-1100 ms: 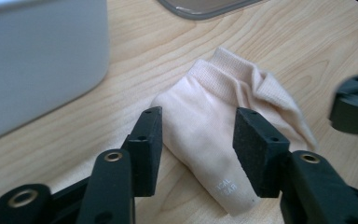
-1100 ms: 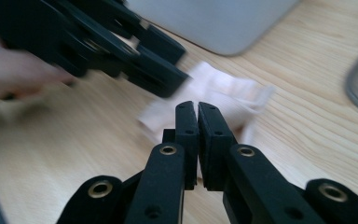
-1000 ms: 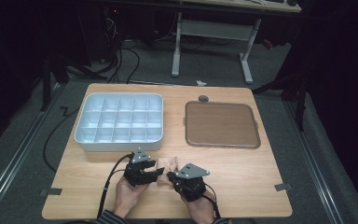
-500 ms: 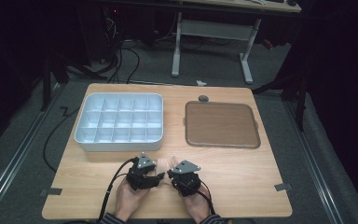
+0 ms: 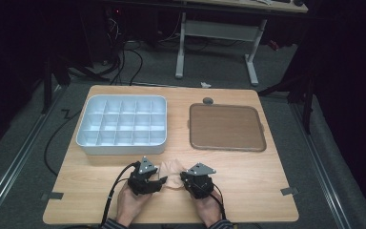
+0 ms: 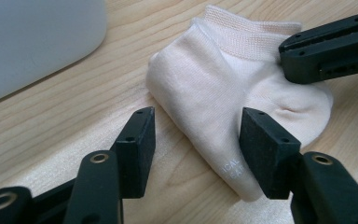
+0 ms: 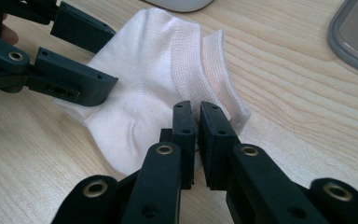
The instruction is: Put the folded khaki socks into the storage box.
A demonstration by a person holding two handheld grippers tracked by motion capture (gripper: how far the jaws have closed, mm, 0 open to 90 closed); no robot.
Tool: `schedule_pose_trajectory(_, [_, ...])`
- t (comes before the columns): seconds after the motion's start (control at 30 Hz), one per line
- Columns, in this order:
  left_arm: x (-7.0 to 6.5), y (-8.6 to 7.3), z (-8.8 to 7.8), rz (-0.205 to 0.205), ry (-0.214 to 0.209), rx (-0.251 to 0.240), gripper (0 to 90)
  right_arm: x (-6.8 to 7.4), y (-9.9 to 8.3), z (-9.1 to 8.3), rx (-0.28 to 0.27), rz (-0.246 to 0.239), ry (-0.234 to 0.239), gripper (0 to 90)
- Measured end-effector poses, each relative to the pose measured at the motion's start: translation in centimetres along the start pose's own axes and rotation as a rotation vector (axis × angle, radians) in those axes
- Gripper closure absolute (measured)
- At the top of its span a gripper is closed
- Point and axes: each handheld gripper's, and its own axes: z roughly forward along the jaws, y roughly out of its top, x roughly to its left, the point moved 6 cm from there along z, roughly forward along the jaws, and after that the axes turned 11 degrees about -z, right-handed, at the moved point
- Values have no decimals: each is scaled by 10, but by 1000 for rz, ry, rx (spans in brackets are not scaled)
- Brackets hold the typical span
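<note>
A pale sock (image 6: 233,93) lies folded near the table's (image 5: 248,181) front edge, between the two grippers. The left gripper (image 6: 196,140) has just been opening; its jaws stand spread, one pad past the sock's toe end, nothing pinched. The right gripper (image 7: 196,135) has its jaws pressed together over the cuff end (whether any cloth is caught between them is hard to tell). To do this well, I'd keep the right side steady, set the left pads over the fold and close gently so the layers stay aligned.
</note>
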Motion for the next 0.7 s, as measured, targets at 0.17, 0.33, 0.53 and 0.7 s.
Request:
schedule_pose_trajectory(0.17, [1, 1, 0, 5, 2, 12, 449, -1, -2, -1, -2, 3, 4, 832])
schedule_pose_trajectory(0.33, [1, 2, 1, -12, -11, 10, 448, -1, -1, -1, 0, -4, 8, 814])
schedule_pose_trajectory(0.53, [-1, 4, -4, -95, -51, 1, 464, -4, 0, -6, -18, 22, 18, 772])
schedule_pose_trajectory(0.7, [13, 9, -14, -65, -51, 0, 465, -6, 6, -14, -58, 35, 19, 790])
